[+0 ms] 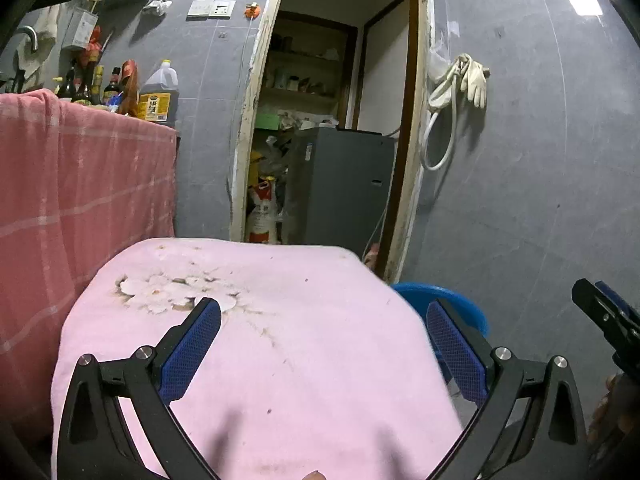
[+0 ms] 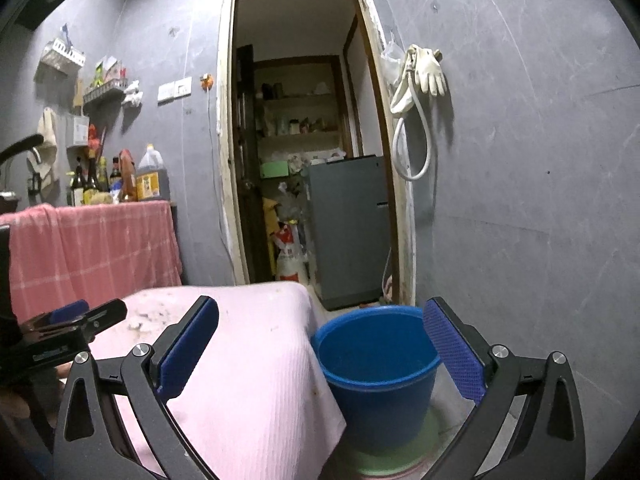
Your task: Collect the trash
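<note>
Left gripper (image 1: 322, 342) spread wide, empty, above the pink cloth (image 1: 280, 360). Pale scraps (image 1: 172, 290) lie on the cloth's far left part. Right gripper (image 2: 320, 344) also wide open, holding nothing, over the cloth edge and the blue bucket (image 2: 376, 364) beside it.

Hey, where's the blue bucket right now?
The blue bucket stands on the floor just right of the pink-covered table, in front of the doorway, framed by the open right gripper. The left wrist view shows only its rim past the table's corner.
</note>
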The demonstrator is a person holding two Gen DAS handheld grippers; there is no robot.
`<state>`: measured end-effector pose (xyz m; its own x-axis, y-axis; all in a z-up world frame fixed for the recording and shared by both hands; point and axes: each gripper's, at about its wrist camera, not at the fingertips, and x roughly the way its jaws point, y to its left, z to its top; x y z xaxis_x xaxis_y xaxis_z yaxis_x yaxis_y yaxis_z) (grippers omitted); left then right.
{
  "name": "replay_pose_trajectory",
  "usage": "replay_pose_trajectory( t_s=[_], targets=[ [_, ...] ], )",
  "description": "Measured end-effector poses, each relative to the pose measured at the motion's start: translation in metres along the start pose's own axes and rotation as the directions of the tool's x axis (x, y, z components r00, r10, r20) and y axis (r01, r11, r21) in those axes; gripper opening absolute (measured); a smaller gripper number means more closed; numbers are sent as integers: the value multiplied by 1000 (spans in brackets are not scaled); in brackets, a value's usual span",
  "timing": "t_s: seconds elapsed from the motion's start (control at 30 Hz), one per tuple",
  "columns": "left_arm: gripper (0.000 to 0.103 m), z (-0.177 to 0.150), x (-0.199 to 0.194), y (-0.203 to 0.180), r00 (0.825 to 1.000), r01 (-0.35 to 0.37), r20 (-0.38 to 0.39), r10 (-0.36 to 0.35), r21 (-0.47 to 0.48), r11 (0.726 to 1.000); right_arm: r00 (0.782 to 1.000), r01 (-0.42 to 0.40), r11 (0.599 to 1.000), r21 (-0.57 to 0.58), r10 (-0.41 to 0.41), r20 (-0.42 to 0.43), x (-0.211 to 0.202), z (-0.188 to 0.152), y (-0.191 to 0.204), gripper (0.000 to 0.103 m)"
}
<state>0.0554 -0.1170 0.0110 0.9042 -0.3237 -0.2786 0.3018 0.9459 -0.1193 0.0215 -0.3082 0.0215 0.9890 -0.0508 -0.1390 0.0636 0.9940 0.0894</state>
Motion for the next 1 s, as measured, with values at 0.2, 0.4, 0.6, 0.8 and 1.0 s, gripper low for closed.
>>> replay_pose_trajectory(
  t_s=[0.2, 0.4, 0.6, 0.8, 1.0],
  targets=[
    [101, -15, -2, 0, 1000, -22, -6, 22, 18, 1000, 999, 13, 1000, 18, -12, -37, 4, -15, -3, 103],
    [101, -21, -1, 1, 999, -30, -13, 30, 22, 999, 998, 15, 999, 31, -13, -68, 8, -24, -8, 103],
    [101, -23, 0, 1, 999, -31, -16, 32, 30, 999, 996, 16, 999, 38, -13, -86, 10, -29, -10, 103],
    [101, -24, 0, 2, 999, -31, -16, 32, 33, 999, 996, 14, 999, 36, -10, -91, 11, -29, -10, 103],
    [101, -24, 1, 3, 999, -29, -16, 30, 37, 999, 996, 13, 999, 34, -10, -91, 11, -29, -9, 103]
  ],
)
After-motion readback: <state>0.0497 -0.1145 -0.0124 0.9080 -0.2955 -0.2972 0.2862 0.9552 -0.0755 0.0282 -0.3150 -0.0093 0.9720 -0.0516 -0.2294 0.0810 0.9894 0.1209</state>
